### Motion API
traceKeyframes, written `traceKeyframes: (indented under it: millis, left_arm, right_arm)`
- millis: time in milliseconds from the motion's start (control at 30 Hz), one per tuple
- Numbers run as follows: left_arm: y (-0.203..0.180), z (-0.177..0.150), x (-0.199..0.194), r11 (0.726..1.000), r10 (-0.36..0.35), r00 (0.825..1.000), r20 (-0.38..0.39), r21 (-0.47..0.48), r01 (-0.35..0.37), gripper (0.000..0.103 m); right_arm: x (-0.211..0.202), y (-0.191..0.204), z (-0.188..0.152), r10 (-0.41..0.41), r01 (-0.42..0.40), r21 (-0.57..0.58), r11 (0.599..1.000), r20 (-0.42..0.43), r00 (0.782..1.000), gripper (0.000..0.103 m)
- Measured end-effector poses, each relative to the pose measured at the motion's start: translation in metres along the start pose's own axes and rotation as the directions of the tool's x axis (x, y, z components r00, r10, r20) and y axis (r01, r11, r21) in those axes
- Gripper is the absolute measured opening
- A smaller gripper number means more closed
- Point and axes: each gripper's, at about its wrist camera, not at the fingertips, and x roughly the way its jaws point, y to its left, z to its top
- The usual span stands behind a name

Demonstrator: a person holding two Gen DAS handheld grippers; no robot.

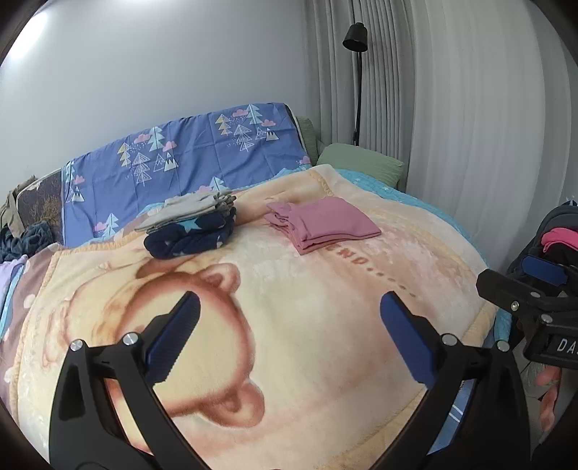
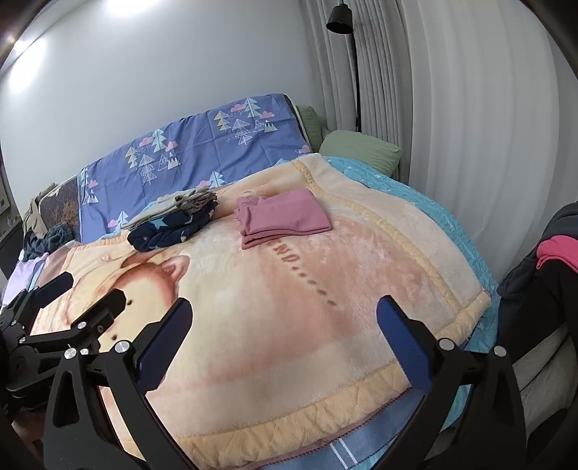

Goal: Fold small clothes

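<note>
Only the left view shows a hand (image 1: 549, 394). Left gripper (image 1: 289, 307) and right gripper (image 2: 283, 312) gape empty over the plush blanket (image 2: 289, 289); pink clothes (image 2: 283, 217) lie folded flat.

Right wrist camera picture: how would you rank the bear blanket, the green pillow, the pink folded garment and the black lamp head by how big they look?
1. Bear blanket, by far the largest.
2. Pink folded garment and green pillow: near alike; the pillow is farther off and partly hidden, so unranked.
3. Black lamp head, smallest, also farthest.

Blanket (image 1: 325, 325) lettering partly hidden under pink garment (image 1: 325, 224).
</note>
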Motion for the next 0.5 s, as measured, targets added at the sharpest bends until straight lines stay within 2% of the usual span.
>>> traceKeyframes:
  millis: [500]
  left_arm:
    - [0.002,-0.004,-0.009,1.000,-0.006,1.000,0.007,-0.008,0.006,0.101]
  right_arm:
    - [-0.015,0.015,-0.003,0.012,-0.012,-0.026,1.000,0.013,1.000,0.102]
